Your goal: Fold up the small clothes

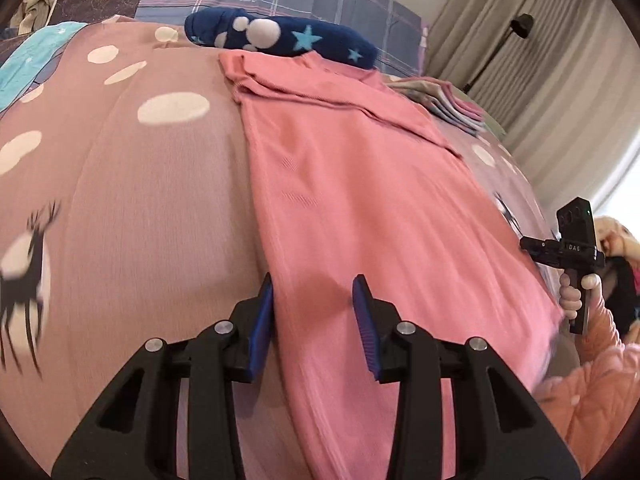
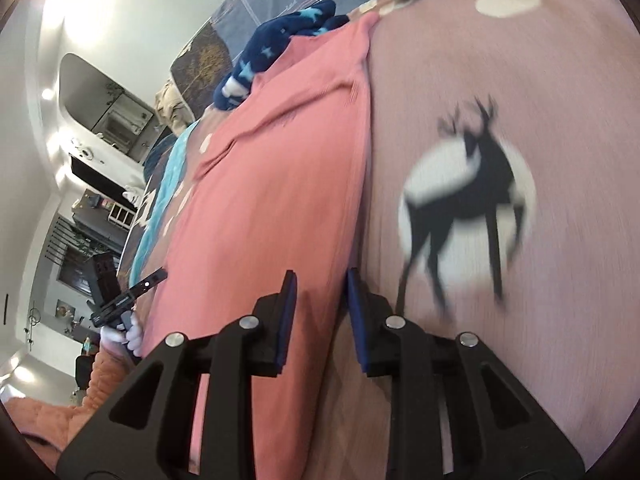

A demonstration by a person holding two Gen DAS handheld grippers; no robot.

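Note:
A pink long-sleeved top (image 1: 360, 184) lies flat in a long strip on the bed, its far end folded over. My left gripper (image 1: 314, 284) hovers open at the strip's near left edge, with the cloth under the gap and no pad pressing on it. In the right wrist view the same pink top (image 2: 280, 184) runs away from me, and my right gripper (image 2: 321, 280) stands open over its near right edge, holding nothing. A hand (image 1: 576, 292) in a peach sleeve grips the right gripper's handle at the far right.
The bed cover (image 1: 140, 200) is dusty pink with white dots and deer prints. A navy starred fleece item (image 1: 280, 36) lies beyond the top. A stack of folded clothes (image 1: 452, 104) sits at the far right. Turquoise cloth (image 1: 28, 64) lies at the far left. Curtains (image 1: 540, 80) hang behind.

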